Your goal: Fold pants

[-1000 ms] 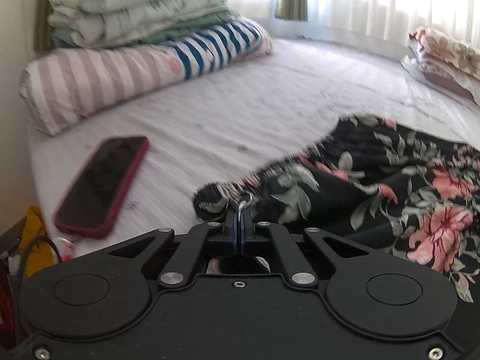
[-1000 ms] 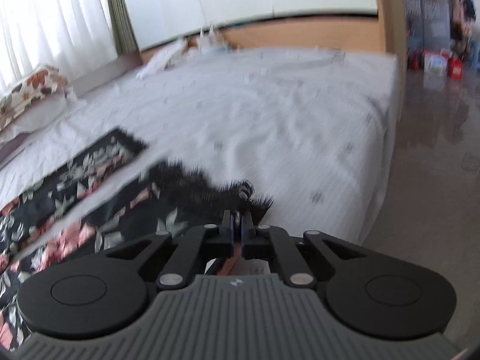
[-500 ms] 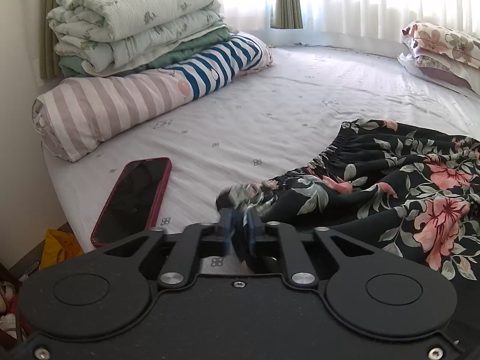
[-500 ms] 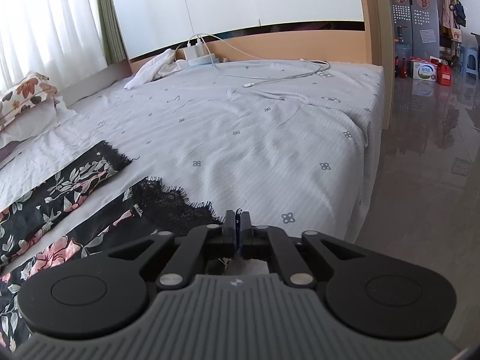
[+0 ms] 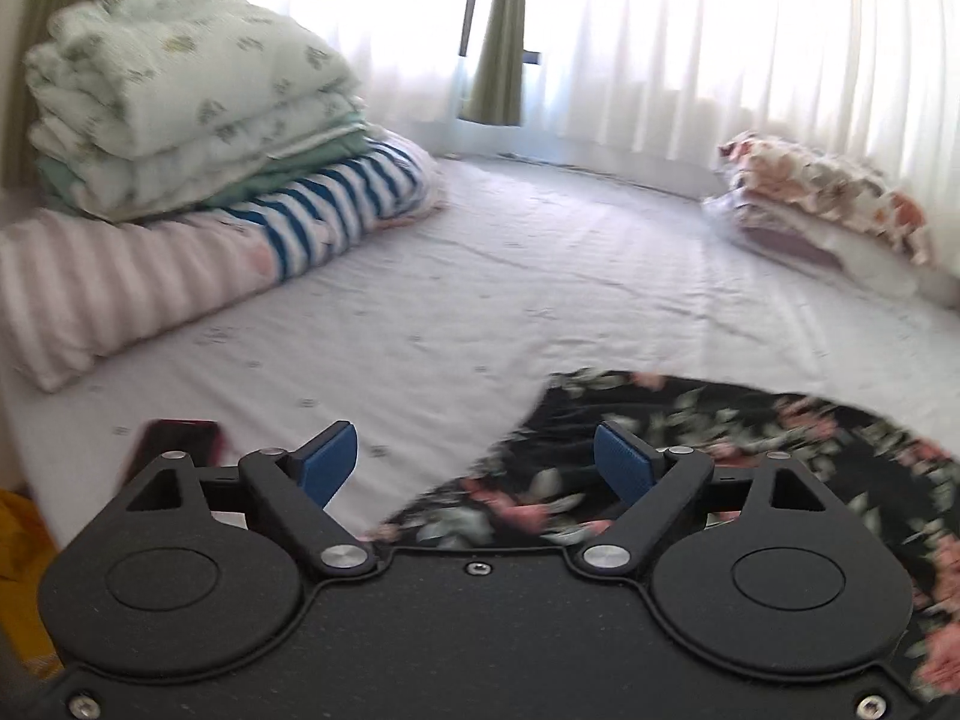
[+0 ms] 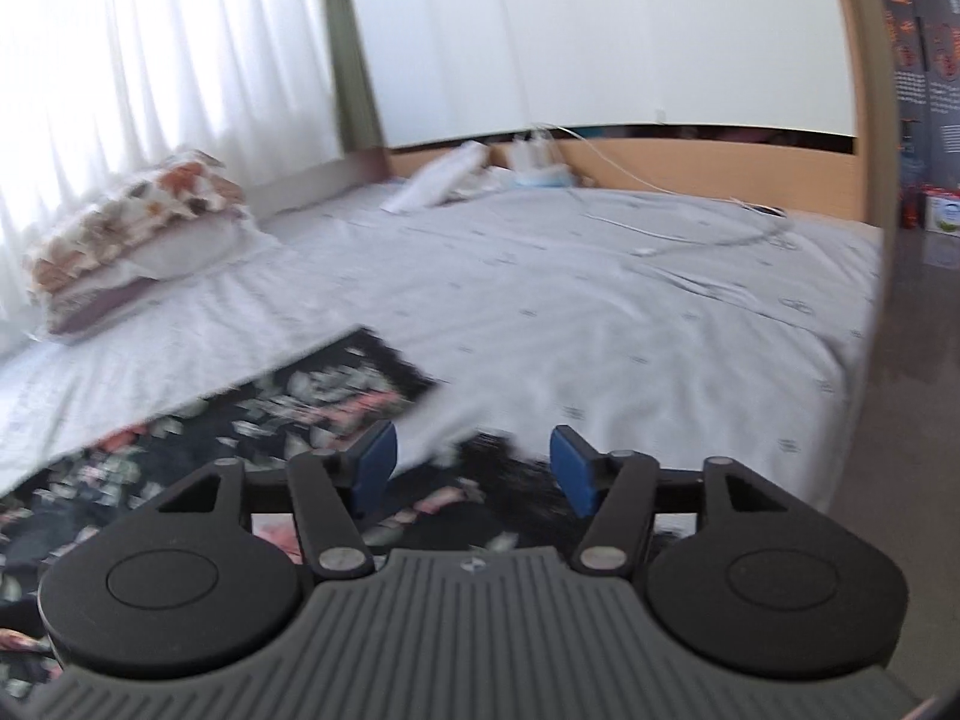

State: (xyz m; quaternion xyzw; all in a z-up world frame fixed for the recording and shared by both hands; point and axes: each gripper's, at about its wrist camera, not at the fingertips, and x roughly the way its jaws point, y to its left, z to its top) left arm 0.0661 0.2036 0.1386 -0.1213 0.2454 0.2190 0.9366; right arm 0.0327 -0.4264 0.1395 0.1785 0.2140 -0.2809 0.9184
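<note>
A white-sheeted bed carries the floral pants, spread flat for folding; left claw and right claw hover above the pants, both gaping, holding nothing.

I see a big bed with a pale sheet that has tiny marks on it. The flowery black pants lie flat on the bed, and I use them as my landmark. Left of the pants, at the bed's edge, lies a red phone. Far behind the phone is a long striped roll with folded blankets stacked on top. Past the pants, by the curtains, sit flowery pillows. Well beyond the pants' leg ends, near the wooden board, a white cable and a white cloth rest on the sheet.
</note>
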